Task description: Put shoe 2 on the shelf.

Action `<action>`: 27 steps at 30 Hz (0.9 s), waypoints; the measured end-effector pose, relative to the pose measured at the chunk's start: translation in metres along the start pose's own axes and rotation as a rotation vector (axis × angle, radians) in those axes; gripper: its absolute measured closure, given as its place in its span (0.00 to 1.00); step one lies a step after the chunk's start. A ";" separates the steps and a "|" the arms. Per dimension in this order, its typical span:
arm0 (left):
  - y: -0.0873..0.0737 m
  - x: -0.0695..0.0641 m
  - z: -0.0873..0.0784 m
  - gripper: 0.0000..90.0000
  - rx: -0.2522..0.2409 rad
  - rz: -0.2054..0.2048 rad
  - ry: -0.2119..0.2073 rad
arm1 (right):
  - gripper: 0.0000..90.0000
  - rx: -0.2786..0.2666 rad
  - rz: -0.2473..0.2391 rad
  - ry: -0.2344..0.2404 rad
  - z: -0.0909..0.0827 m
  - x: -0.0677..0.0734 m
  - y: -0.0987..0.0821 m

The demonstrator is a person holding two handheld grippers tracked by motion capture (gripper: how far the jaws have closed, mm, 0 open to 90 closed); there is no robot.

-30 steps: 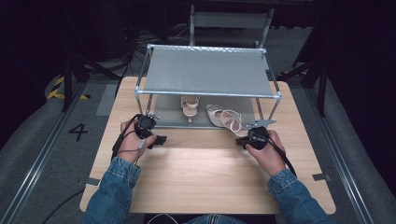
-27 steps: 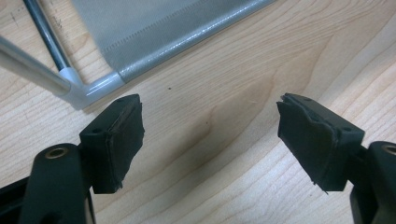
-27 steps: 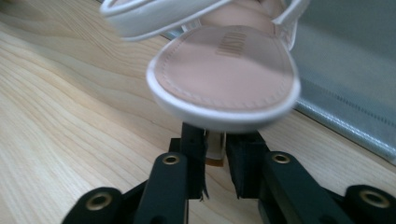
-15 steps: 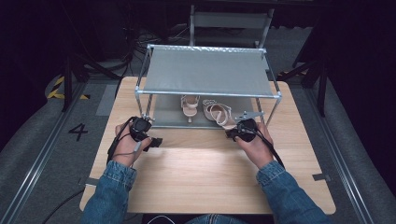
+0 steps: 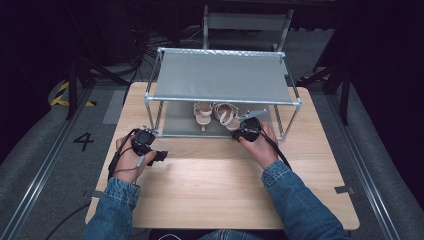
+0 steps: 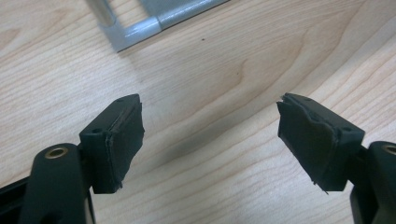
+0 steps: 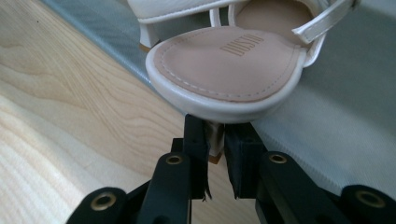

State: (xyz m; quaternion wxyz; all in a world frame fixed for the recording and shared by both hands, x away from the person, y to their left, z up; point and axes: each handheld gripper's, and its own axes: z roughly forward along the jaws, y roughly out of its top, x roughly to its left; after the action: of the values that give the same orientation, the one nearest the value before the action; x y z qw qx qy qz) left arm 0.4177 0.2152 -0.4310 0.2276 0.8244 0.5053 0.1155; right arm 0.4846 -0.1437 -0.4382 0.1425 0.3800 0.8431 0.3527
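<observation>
Two pale beige strappy sandals lie side by side on the lower shelf of a metal shoe rack (image 5: 220,75). My right gripper (image 5: 238,132) is at the rack's front edge, shut on the heel (image 7: 215,140) of the right sandal (image 5: 226,116); its jaws have just been closing with that heel between them. In the right gripper view the sandal (image 7: 224,60) has its insole up, over the grey shelf. The left sandal (image 5: 202,114) lies untouched. My left gripper (image 5: 159,156) hovers open over the bare wood in front of the rack's left corner post, with nothing between its pads (image 6: 119,140).
The rack stands at the back half of a wooden table (image 5: 215,185). Its grey top shelf covers most of the lower shelf (image 5: 175,122). A rack foot (image 6: 135,32) lies just beyond my left gripper. The floor around is dark, with a chair behind.
My right hand has moved left and toward the rack, carrying the right sandal in beside the left one. My left hand has drifted slightly left and toward the person.
</observation>
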 end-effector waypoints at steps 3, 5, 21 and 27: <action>-0.003 0.002 -0.002 0.26 -0.003 -0.004 0.003 | 0.89 -0.005 -0.012 0.000 0.006 -0.001 0.006; -0.005 0.002 -0.003 0.26 0.001 -0.011 0.005 | 0.89 -0.005 -0.014 0.005 0.010 -0.001 0.008; -0.017 0.009 -0.007 0.26 0.009 -0.038 0.014 | 0.90 0.009 -0.022 0.043 0.043 0.006 0.026; -0.018 0.011 -0.006 0.26 0.010 -0.033 0.012 | 0.90 0.009 -0.051 0.024 0.054 0.002 0.027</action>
State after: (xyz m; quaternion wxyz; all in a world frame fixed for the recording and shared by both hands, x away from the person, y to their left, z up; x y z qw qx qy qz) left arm 0.4058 0.2336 -0.4351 0.2221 0.8163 0.5209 0.1141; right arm 0.5253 -0.1033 -0.4581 0.1397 0.3548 0.8558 0.3495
